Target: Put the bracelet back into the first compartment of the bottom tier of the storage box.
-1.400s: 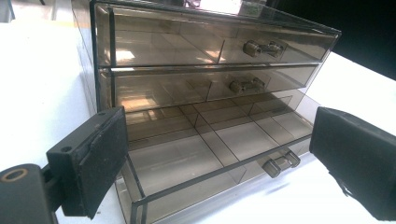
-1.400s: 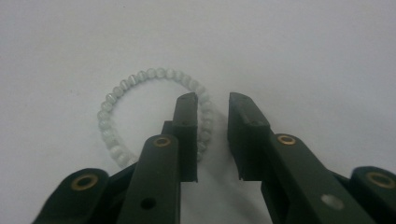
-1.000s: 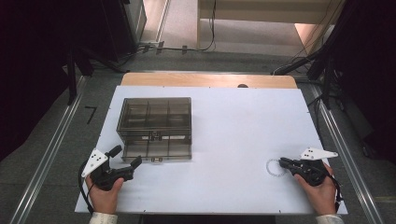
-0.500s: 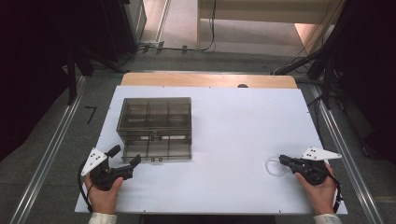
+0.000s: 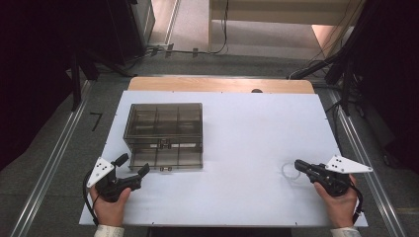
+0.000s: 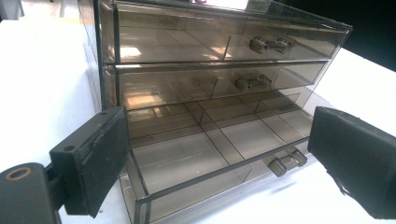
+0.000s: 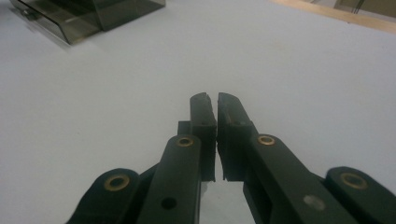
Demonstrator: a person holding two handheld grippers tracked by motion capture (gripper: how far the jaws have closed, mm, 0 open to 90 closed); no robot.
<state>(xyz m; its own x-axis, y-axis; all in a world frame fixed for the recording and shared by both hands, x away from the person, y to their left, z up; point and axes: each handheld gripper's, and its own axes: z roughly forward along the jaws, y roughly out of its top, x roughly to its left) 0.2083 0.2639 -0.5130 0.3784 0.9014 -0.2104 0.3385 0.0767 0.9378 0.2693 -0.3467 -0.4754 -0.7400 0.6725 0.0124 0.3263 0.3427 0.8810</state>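
Step in hand: the small clear ring (image 5: 288, 171) seems just picked up, ready to go into the open bottom drawer (image 6: 219, 154).
Left gripper (image 5: 132, 168): jaws wide, just easing inward a little, nothing between them; near left, just before the drawer front.
Right gripper (image 5: 299, 165): jaws pinched nearly together at near right, apparently on the ring.
Smoked drawer box (image 5: 165, 123): left of centre on the white table (image 5: 257, 133).
Next move: likely carrying the ring left to a compartment, well apart.
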